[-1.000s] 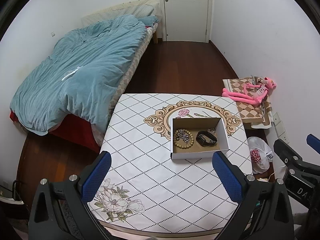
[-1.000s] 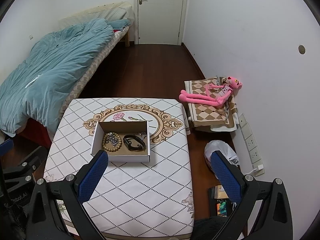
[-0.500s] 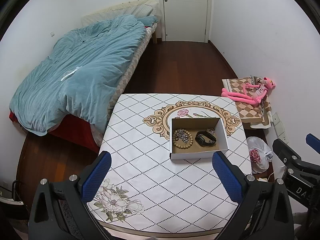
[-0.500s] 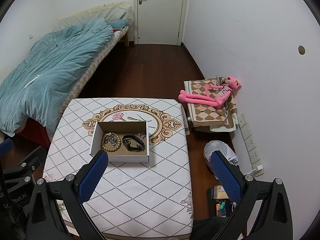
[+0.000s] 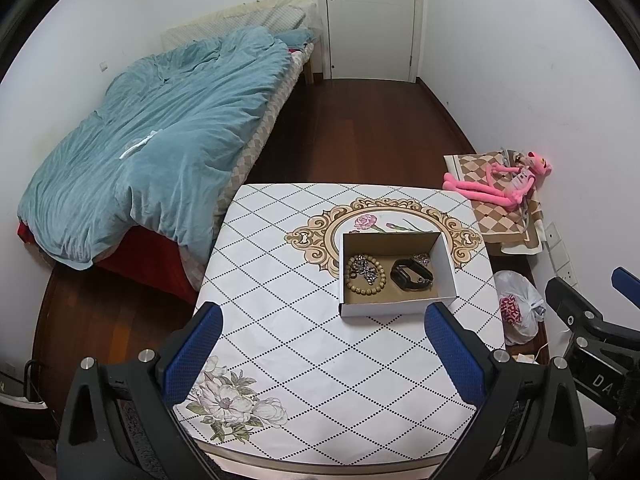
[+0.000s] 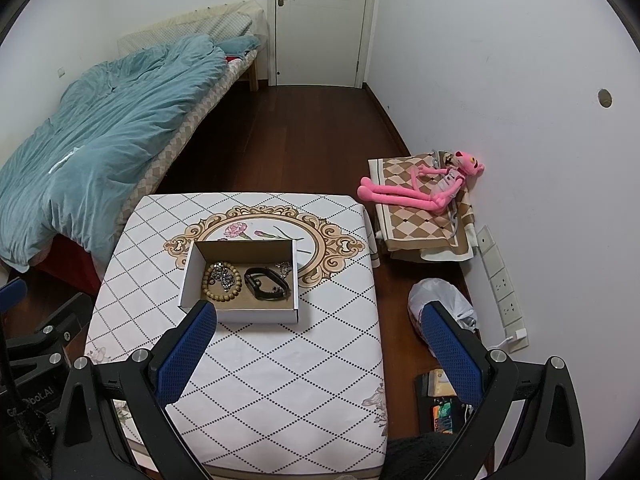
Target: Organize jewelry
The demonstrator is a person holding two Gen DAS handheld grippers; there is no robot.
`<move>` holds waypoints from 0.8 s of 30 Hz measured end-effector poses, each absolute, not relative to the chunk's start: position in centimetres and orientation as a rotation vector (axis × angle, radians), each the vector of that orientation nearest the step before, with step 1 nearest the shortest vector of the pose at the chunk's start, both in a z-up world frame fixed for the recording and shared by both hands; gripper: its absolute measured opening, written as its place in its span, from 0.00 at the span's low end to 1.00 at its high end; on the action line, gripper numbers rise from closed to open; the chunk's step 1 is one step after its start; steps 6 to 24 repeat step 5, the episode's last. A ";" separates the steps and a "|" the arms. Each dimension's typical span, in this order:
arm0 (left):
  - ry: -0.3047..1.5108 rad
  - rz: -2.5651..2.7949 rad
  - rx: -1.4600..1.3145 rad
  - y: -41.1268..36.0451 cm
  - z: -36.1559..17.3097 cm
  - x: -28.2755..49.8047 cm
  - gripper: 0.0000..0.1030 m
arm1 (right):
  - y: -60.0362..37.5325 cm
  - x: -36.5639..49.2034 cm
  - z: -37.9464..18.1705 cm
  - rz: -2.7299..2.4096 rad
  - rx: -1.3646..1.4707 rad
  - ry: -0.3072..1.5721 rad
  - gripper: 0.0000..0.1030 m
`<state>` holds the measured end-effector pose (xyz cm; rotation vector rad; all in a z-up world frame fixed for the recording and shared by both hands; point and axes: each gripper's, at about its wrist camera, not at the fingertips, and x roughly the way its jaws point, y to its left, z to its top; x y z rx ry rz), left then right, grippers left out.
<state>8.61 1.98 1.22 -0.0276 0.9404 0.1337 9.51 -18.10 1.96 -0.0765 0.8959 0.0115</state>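
Observation:
A white cardboard box [image 5: 384, 309] [image 6: 256, 315] with a brown inside sits on the patterned table [image 5: 280, 320] [image 6: 280, 380]. Inside lie a wooden bead bracelet [image 5: 366, 286] [image 6: 208, 285], a silver chain [image 5: 366, 270] [image 6: 224, 276] across it, a black band [image 5: 411, 276] [image 6: 266, 285], and a small silver piece [image 5: 422, 258] [image 6: 283, 268] at the far right corner. My left gripper [image 5: 322, 352] hovers open above the table's near side, short of the box. My right gripper [image 6: 320, 352] is open too, high above the table's right edge. Neither holds anything.
A bed with a teal duvet [image 5: 152, 140] fills the left. A pink plush toy [image 6: 424, 190] lies on a checkered cloth on the floor at right. A white plastic bag [image 6: 438, 304] and wall sockets [image 6: 504, 292] are near the right wall. A closed door [image 5: 372, 20] stands at the back.
Both views shift very slightly; the box sits a touch further left and up in each. Grippers stay open and nothing has been picked up.

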 end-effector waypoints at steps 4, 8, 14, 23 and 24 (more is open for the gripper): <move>0.937 0.132 -0.031 1.7 1.0 8.6 1.00 | -18.1 9.5 1.6 0.012 -0.078 0.898 1.00; 0.937 0.130 -0.031 1.7 0.9 8.6 1.00 | -18.1 9.4 1.6 0.012 -0.078 0.898 1.00; 0.937 0.130 -0.031 1.7 0.9 8.6 1.00 | -18.1 9.4 1.6 0.012 -0.078 0.898 1.00; 0.937 0.130 -0.031 1.7 0.9 8.6 1.00 | -18.1 9.4 1.6 0.012 -0.078 0.898 1.00; 0.937 0.130 -0.031 1.7 0.9 8.6 1.00 | -18.1 9.4 1.6 0.012 -0.078 0.898 1.00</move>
